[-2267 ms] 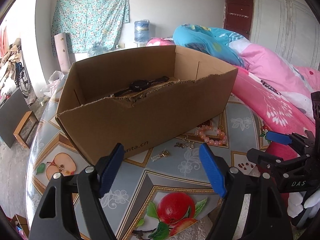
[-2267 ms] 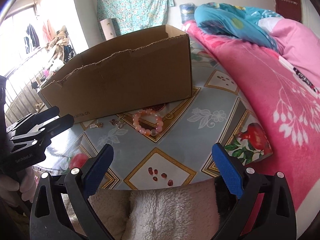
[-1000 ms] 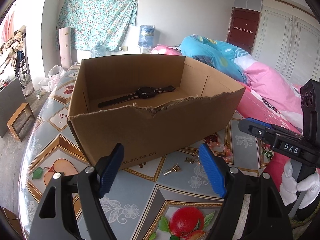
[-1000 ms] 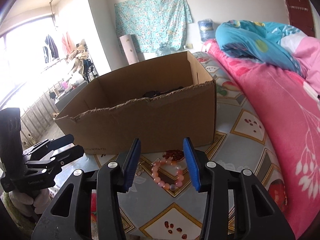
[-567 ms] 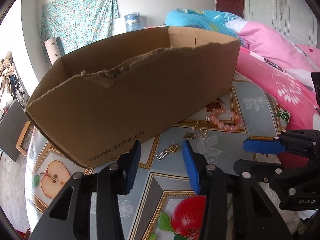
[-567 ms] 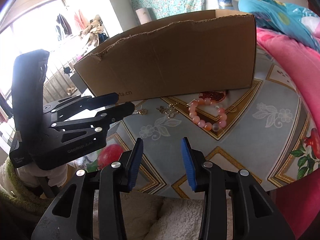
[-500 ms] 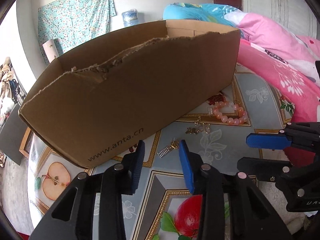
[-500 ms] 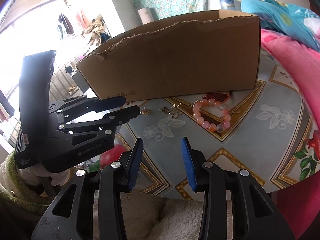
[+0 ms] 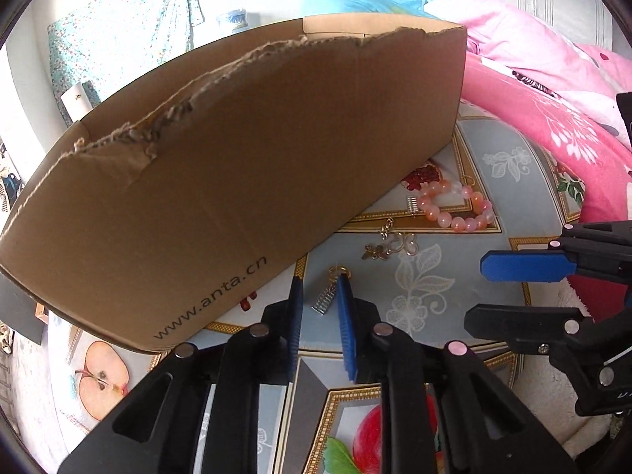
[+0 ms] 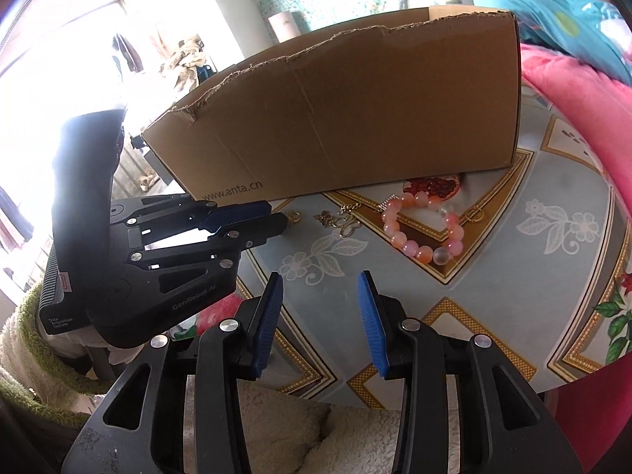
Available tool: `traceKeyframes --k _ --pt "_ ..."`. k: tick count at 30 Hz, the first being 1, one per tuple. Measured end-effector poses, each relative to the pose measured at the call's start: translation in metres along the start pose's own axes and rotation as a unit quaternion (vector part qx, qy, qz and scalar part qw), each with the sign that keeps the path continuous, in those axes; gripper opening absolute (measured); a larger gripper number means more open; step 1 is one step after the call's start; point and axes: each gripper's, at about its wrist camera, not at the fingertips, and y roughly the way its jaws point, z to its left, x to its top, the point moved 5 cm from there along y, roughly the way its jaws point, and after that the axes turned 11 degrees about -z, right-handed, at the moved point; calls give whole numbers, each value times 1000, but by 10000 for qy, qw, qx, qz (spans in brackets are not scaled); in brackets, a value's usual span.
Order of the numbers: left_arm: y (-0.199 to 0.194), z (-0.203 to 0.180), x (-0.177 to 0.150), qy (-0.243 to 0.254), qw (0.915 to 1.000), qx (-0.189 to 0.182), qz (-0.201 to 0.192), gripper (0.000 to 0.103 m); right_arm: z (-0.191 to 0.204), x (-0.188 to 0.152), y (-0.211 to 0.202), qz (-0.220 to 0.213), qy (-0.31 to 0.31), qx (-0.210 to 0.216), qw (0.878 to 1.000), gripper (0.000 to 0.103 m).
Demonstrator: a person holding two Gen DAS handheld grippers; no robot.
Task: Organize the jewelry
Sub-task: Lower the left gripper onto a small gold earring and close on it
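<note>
A small silver pendant with a gold ring lies on the table in front of the cardboard box. My left gripper reaches down over it with its jaws closing. The pendant sits between the blue pads, and a gap still shows on its left side. In the right wrist view the left gripper points at the gold ring. A gold charm and a pink bead bracelet lie further right. My right gripper hovers partly open over bare table, short of the bracelet, with nothing between its pads.
The box has a torn front rim and hides its inside from both cameras. The round table wears a fruit-patterned cover and ends close below my grippers. A pink quilt lies on a bed to the right.
The left gripper has come down toward the table and its jaws have narrowed from wide to close around the pendant. The right gripper has lowered slightly. The box's inside has dropped out of sight.
</note>
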Motion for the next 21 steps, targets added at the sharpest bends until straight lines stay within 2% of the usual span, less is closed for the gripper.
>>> traceKeyframes --k 3,7,14,21 --pt "0 -3 -1 32 9999 -112 7 6 1 -1 -3 -2 28 -15 10000 37" --pt "-3 -8 -3 125 9999 -114 -21 2 -2 -2 -6 7 41 -36 10000 37" --pt "-15 -5 -5 -150 9998 -104 -76 1 2 0 -5 -4 8 -89 10000 37" --pt "-41 8 3 -661 9969 -325 -270 1 13 0 0 -11 -24 -80 10000 37"
